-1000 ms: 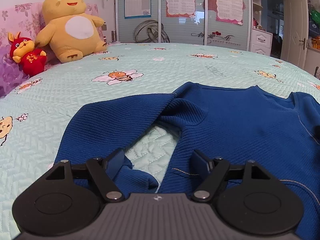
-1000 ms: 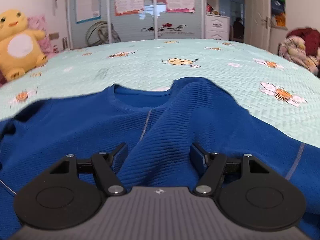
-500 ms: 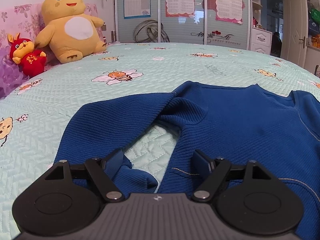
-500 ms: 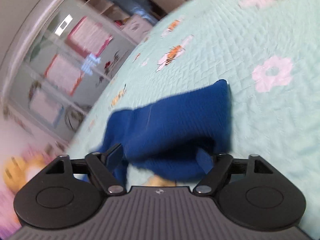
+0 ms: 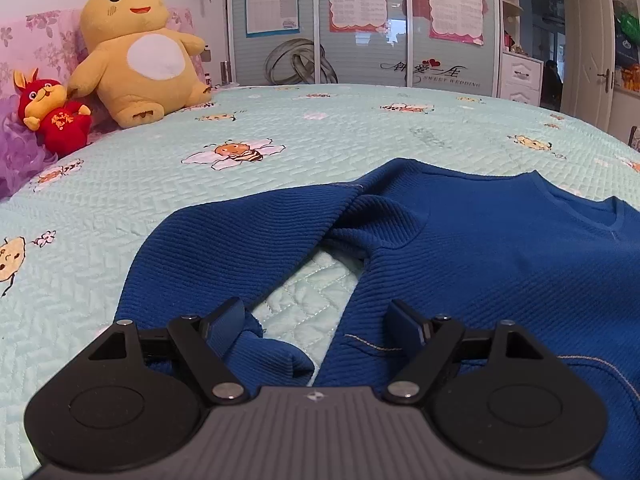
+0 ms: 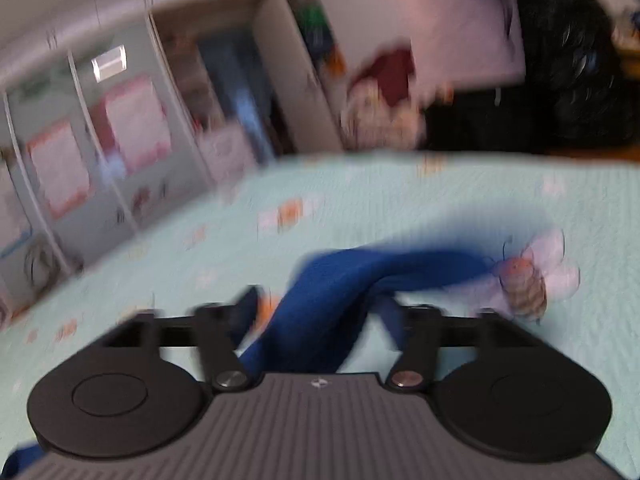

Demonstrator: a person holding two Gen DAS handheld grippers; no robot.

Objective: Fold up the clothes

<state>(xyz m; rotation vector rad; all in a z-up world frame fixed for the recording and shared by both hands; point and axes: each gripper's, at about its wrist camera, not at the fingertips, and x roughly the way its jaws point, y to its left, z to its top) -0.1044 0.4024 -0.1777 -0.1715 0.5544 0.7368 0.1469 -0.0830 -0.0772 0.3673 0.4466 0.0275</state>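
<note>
Two tools are seen over one bed (image 5: 120,216) covered in a pale green quilt with bee prints. On that bed a blue sweater (image 5: 500,256) is spread flat, its collar turned toward the wardrobe (image 5: 360,24) beyond the bed's far edge. One sleeve (image 5: 224,248) is angled out from the sweater's body toward the near edge of the bed, and a wedge of quilt is left bare between sleeve and body.

The left tool (image 5: 318,322) is held low over the bed at that wedge, released: its jaws are spread wide, one finger set over the sleeve's cuff end, the other over the sweater's side hem, and no cloth is pinched between them.

The right tool (image 6: 320,312) is shown in a heavily blurred, tilted view, off to the side of the bed. Its jaws are closing, yet a wide gap is kept, and the sweater's other sleeve (image 6: 372,276) is seen running between them across the quilt. No pressing of the pads on the cloth can be made out.

At the bed's head, left of the sweater, a yellow plush (image 5: 136,52) and a small red plush (image 5: 54,114) are propped.
</note>
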